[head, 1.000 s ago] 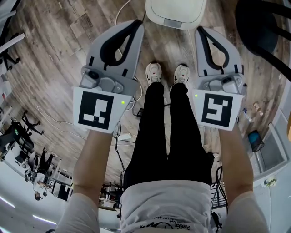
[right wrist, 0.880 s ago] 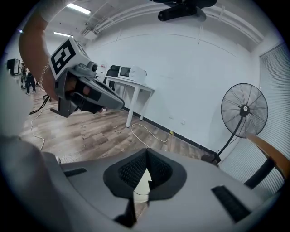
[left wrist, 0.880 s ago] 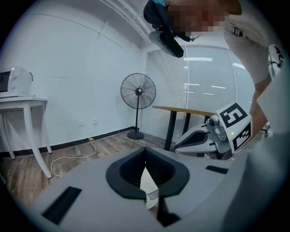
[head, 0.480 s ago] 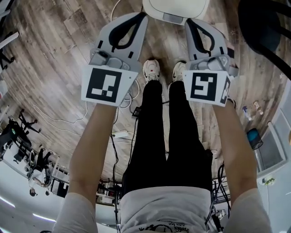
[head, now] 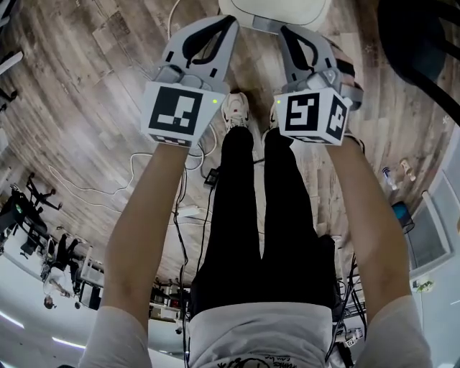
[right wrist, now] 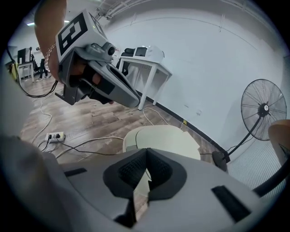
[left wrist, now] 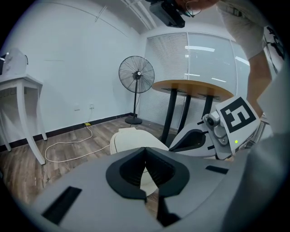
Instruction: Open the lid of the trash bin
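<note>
Two grippers poised just short of the shut bin.
The left gripper (head: 219, 25) and right gripper (head: 287, 34) aim at the trash bin (head: 277, 11) beyond the person's shoes (head: 237, 111), jaws pressed together on nothing (probably to prod the lid (right wrist: 167, 136)), which is smooth, rounded cream plastic.

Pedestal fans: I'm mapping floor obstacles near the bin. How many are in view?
1. The pedestal fan stands by the wall beyond the trash bin, beside the blinds; others may be outside the frames.
</note>
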`<state>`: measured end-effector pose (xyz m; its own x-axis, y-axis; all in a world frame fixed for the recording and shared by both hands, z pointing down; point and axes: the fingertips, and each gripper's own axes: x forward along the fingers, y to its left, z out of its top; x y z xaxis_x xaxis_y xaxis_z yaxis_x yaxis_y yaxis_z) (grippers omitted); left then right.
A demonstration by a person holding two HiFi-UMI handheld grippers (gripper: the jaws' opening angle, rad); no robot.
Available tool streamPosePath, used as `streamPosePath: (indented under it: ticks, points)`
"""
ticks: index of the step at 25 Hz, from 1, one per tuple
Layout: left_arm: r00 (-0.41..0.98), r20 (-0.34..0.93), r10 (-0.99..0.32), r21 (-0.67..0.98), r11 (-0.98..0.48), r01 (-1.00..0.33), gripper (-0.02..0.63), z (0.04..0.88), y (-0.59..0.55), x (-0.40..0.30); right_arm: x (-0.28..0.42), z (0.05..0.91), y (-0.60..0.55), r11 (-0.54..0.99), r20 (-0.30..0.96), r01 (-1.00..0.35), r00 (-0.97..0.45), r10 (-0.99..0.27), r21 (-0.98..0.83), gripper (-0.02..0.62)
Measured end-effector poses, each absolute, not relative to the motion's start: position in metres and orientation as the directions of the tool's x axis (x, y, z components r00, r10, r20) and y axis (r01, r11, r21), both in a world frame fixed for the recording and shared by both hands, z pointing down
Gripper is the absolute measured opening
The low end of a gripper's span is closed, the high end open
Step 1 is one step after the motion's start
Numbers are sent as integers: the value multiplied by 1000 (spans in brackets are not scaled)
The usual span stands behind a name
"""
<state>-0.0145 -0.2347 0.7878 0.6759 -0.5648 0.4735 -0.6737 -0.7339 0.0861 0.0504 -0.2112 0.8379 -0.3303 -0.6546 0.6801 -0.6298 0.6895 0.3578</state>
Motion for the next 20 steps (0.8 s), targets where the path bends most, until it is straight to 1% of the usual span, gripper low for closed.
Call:
streamPosePath:
  ticks: [12, 20]
  points:
    - [661, 520, -541, 108, -726, -679, 15, 826, -230, -10, 45, 877, -207, 730, 720, -583, -327, -612, 356, 5]
    - [668, 525, -528, 106, -738, -667, 15, 828, -230, -5, 46, 897, -200, 769, 780, -562, -317, -539, 303, -5]
